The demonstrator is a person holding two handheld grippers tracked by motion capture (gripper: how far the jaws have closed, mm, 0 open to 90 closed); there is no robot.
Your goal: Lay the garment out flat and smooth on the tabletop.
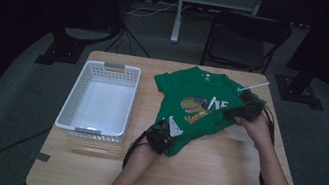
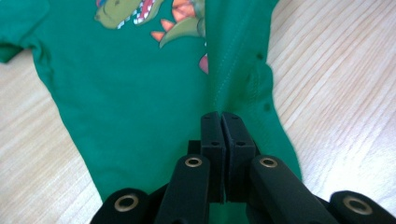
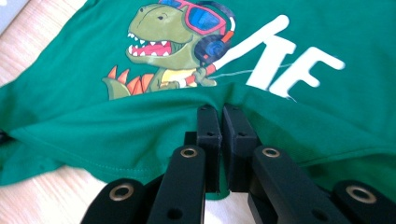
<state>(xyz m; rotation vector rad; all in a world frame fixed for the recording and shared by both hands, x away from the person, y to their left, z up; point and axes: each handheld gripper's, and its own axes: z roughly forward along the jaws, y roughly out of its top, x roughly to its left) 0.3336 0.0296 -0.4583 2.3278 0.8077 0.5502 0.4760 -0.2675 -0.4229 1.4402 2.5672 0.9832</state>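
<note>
One green cotton T-shirt [image 1: 201, 103] with a printed dinosaur in sunglasses and white letters lay right of centre in the high view, on one light wooden table [image 1: 218, 182]. Its collar pointed toward the top of the frame. Its lower hem was folded up over the front, so that part of the print was covered.

Two black hand-held grippers were counted. The left gripper [image 1: 163, 138] sat at the lower-left corner of the shirt, just below the centre of the high view. In the left gripper view its jaws were pressed together on a raised fold of the green fabric [image 2: 219, 114]. The right gripper [image 1: 243, 108] sat at the right edge of the shirt, in the centre right of the high view. In the right gripper view its jaws were likewise pinched on the folded hem [image 3: 219, 109], just below the dinosaur print [image 3: 173, 42]. Two forearms entered from the bottom edge of the high view, one behind each gripper.

One white perforated plastic basket [image 1: 84, 81] stood left of the shirt, near it but apart.

The floor around the table was grey. At the top of the high view stood one dark folding chair [image 1: 242, 39] and one pale metal stand [image 1: 179, 19]. The rest of the room was dark.
</note>
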